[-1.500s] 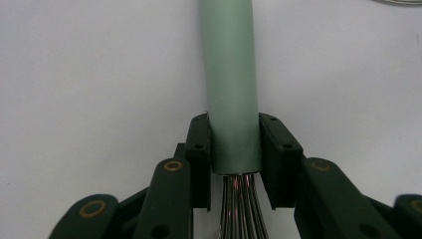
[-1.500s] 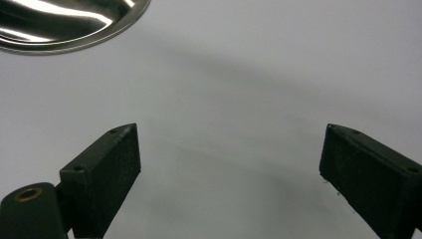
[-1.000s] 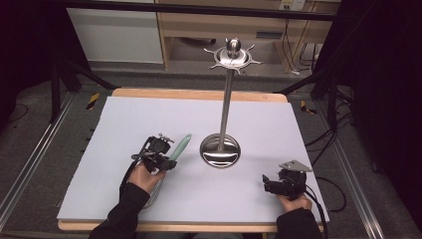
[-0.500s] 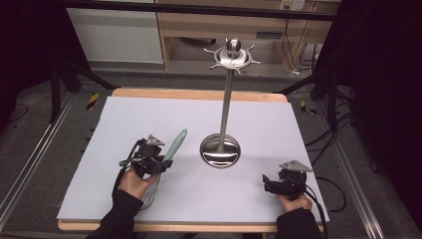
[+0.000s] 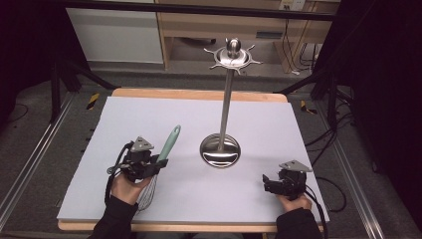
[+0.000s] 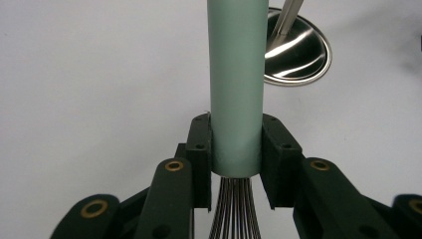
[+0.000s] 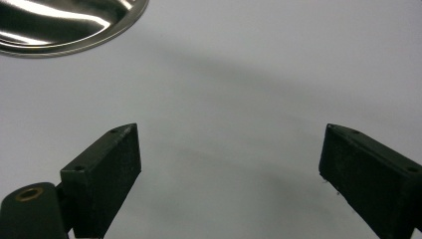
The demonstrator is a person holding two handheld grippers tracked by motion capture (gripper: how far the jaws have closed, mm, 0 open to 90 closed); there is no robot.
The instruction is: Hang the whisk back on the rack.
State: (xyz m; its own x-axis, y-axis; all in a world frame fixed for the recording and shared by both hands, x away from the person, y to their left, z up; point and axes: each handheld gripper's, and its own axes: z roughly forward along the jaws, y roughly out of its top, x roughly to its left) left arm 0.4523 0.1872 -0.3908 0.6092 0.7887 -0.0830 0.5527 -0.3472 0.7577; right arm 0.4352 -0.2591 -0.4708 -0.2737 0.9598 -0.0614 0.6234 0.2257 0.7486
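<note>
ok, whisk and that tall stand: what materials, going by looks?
Whisk: handle looks like matte mint-green plastic or silicone, no glare on it; wires look like thin bare metal, with a dull grey sheen. Stand: polished metal, likely stainless steel, with mirror-like reflections on base and pole.

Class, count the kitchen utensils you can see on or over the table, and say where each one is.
1. A whisk with a green handle, clamped in the left gripper at the table's front left. The metal stand mid-table has nothing hanging on its hooks.
</note>
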